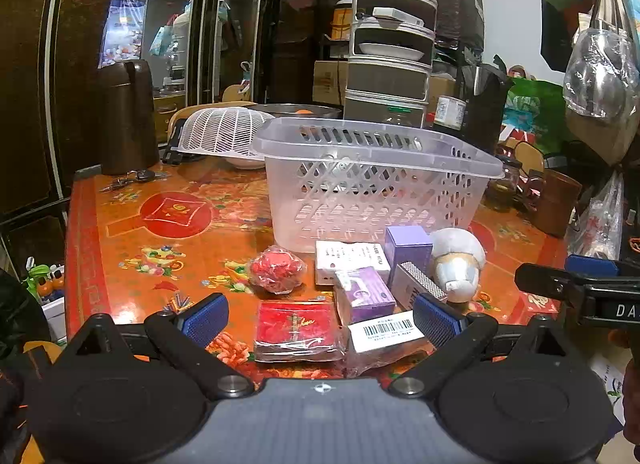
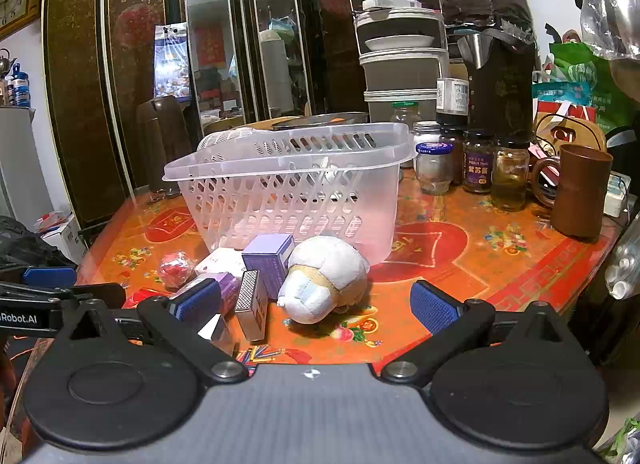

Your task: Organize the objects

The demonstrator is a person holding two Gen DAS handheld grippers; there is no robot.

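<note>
A clear plastic basket [image 1: 376, 144] [image 2: 288, 152] stands mid-table. In front of it lie a red wrapped ball [image 1: 277, 269] [image 2: 174, 266], a flat red packet [image 1: 298, 330], a white box [image 1: 348, 258], a purple box [image 1: 406, 244] [image 2: 269, 260], a small purple packet [image 1: 364, 294], a matchbox [image 1: 420, 284] [image 2: 253, 304], a barcode-labelled packet [image 1: 386, 331] and a white plush toy [image 1: 458, 260] [image 2: 326, 278]. My left gripper [image 1: 320, 318] is open just above the red packet. My right gripper [image 2: 316, 304] is open, close in front of the plush toy.
The orange patterned table [image 1: 160, 248] [image 2: 460, 256] holds several jars [image 2: 476, 164], a brown cup [image 2: 580, 192], a dark jug [image 1: 126, 116], keys [image 1: 128, 180] and a white colander [image 1: 224, 132]. A tiered rack [image 1: 390, 44] stands behind. Bags hang at the right.
</note>
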